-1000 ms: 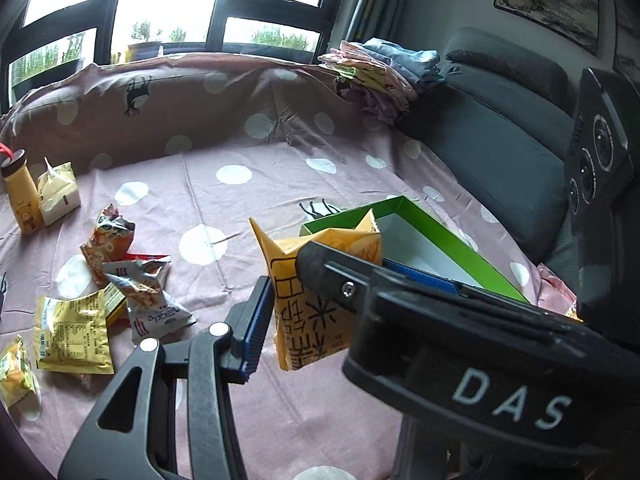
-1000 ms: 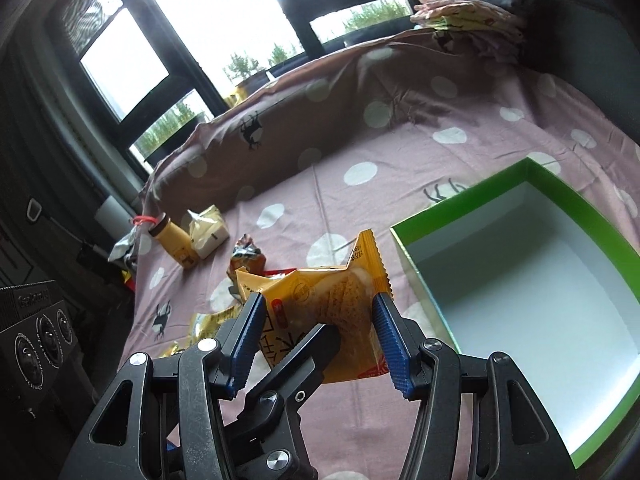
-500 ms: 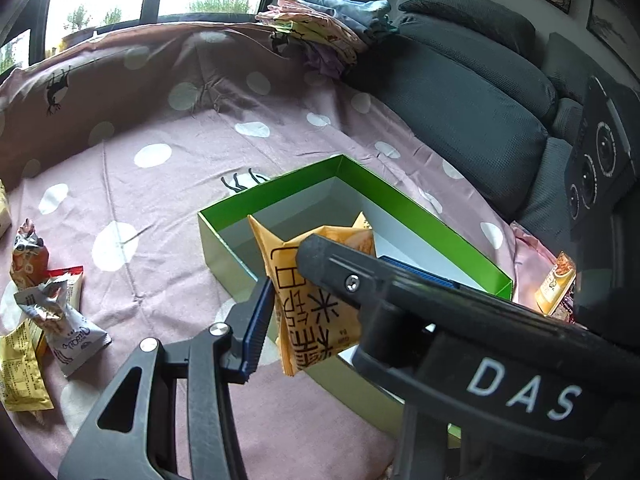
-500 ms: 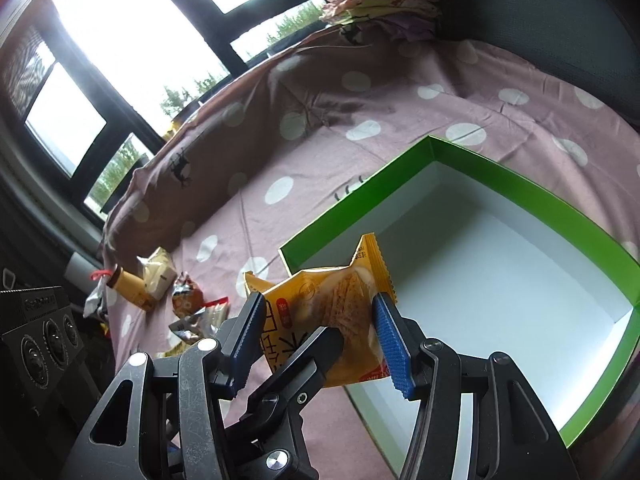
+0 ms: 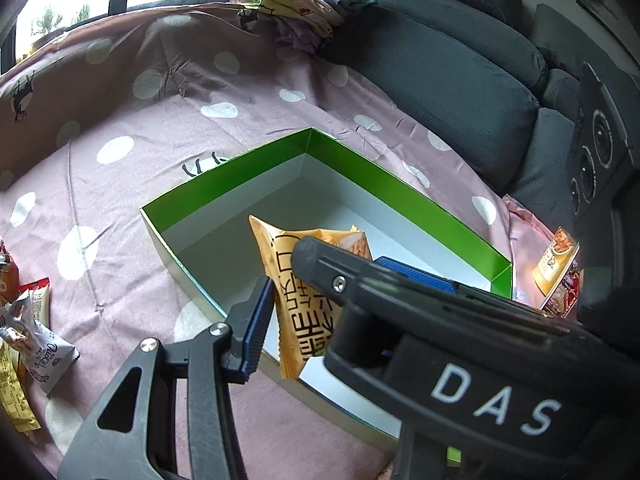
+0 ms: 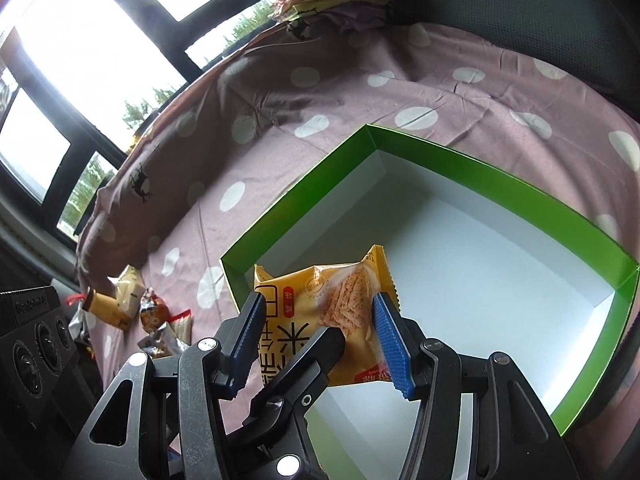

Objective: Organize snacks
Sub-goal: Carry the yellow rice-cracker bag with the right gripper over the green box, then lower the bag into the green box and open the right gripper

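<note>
Both hand-held grippers clamp one yellow snack packet [image 6: 320, 312]: the right hand-held gripper [image 6: 316, 332] on its side edges, the left hand-held gripper [image 5: 316, 304] across it. The packet hangs above the near corner of the green box [image 6: 500, 184]. Left of the box, loose snacks [image 5: 36, 344] lie on the dotted bedsheet [image 5: 120, 200].

Two wrist fisheyes, both angled down, close over the green box [image 5: 404, 192] [image 6: 500, 176]; shared: box, probably same packet.
</note>
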Demonstrator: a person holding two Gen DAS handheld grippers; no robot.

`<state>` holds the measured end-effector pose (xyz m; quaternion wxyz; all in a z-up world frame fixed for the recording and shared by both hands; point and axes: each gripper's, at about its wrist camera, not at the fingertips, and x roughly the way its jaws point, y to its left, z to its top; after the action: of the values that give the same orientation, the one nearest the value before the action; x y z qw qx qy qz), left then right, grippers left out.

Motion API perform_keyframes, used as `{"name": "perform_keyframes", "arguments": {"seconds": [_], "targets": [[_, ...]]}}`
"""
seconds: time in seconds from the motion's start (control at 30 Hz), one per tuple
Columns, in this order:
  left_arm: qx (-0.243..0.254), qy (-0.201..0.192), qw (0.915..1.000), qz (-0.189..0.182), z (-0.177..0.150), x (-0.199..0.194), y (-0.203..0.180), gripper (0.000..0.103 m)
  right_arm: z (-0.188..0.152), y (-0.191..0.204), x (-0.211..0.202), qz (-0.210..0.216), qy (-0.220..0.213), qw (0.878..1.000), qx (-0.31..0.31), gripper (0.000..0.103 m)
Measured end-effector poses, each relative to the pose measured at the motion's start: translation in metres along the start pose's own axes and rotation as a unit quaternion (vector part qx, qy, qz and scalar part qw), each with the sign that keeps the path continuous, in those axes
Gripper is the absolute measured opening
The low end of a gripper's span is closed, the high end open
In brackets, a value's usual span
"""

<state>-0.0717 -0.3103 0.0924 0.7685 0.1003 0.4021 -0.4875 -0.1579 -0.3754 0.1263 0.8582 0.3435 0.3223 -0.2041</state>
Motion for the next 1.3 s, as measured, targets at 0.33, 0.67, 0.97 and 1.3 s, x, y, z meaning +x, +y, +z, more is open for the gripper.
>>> {"name": "perform_keyframes", "arguments": {"seconds": [0.33,0.67,0.97,1.3], "targets": [[0.0,0.021,0.9995,-0.023,0.004,0.009,-0.007,0.043,0.002,-0.009,-0.006,-0.006,-0.01,1.0,0.014,0.059],[0.0,0.034,0.999,-0.03,0.004,0.017,-0.011,0.043,0.004,-0.019,-0.005,-0.004,-0.007,1.0,0.027,0.059],[0.005,0.055,0.9979,-0.033,0.004,0.027,-0.014,0.043,0.004,-0.028,-0.004,-0.006,-0.001,0.999,0.039,0.059],[0.009,0.084,0.9957,-0.038,0.007,0.038,-0.017,0.043,0.004,-0.036,0.001,-0.01,0.008,0.999,0.051,0.059]]}}
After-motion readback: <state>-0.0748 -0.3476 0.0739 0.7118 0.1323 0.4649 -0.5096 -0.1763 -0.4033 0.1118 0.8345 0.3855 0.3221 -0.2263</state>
